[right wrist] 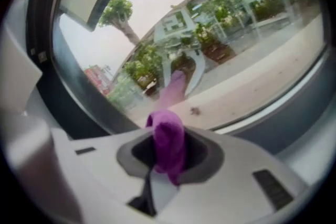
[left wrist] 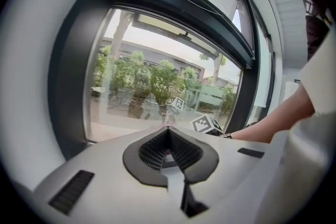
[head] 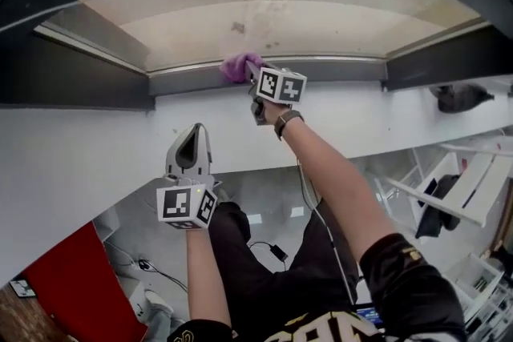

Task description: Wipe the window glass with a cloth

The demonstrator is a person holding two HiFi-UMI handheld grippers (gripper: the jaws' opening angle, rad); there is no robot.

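Right gripper (head: 253,74): fingers clamped on the purple cloth (head: 239,66).
Cloth: at bottom edge of the window glass (head: 337,16), near its middle.
Left gripper (head: 193,137): fingers together, nothing between, above the white sill (head: 80,156).

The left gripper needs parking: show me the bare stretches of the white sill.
The white sill is bare from its left end to the left gripper, and again between the right forearm and the dark object far right. Crowded: the middle, where the right gripper holds the purple cloth at the window frame.
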